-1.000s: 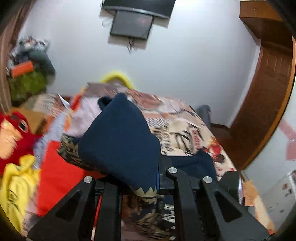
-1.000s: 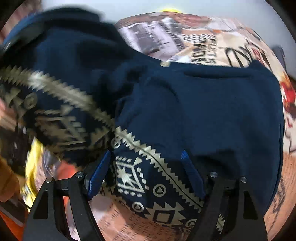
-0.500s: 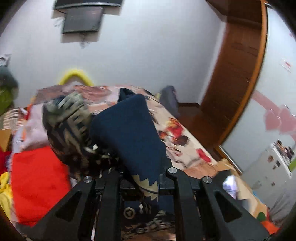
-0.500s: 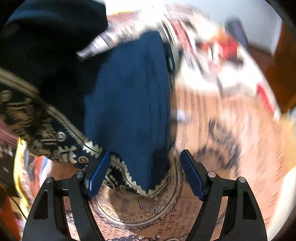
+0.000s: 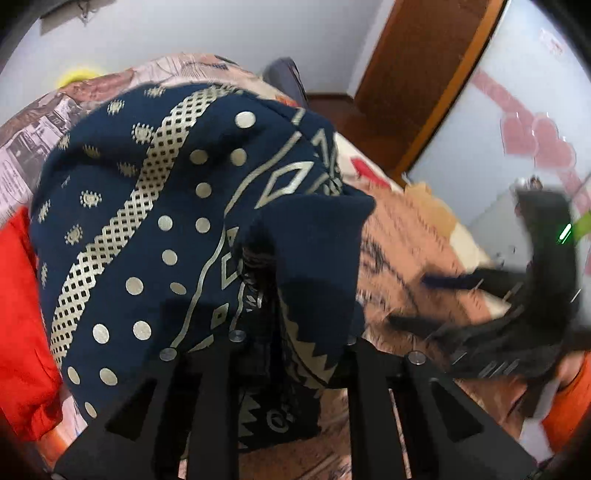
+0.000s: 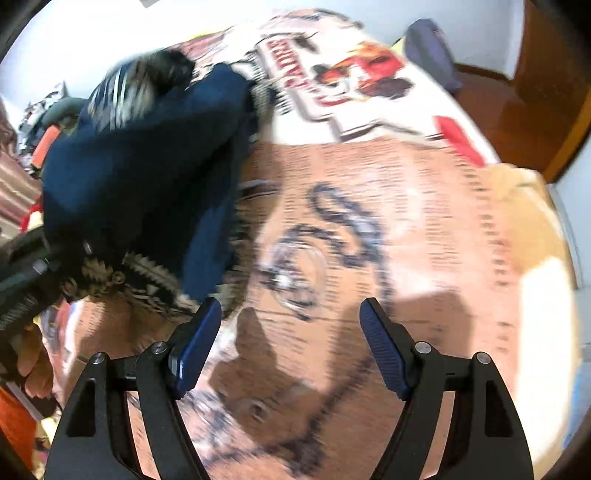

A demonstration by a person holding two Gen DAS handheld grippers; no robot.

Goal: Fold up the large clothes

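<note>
Left jaws starting to ease apart w/ navy patterned garment [image 5: 155, 229] pinched between; right gripper [image 6: 291, 343] spread wide, empty over bedspread [image 6: 424, 229]. Risk: fabric slips, fold collapses.

Black angular tongs [image 6: 290, 332] with 2 ribbed blue pads [image 6: 382, 350], silver screws [image 6: 424, 347] and an orange sleeve [image 5: 569, 398].

The bed carries a printed bedspread [image 6: 424, 236] in peach and cream. Pale walls [image 5: 207, 33] enclose the room. A brown wooden door [image 5: 424, 77] stands beyond the bed, above a dark wooden floor [image 6: 491, 103]. Pink heart decals [image 5: 535, 140] mark the side wall.
</note>
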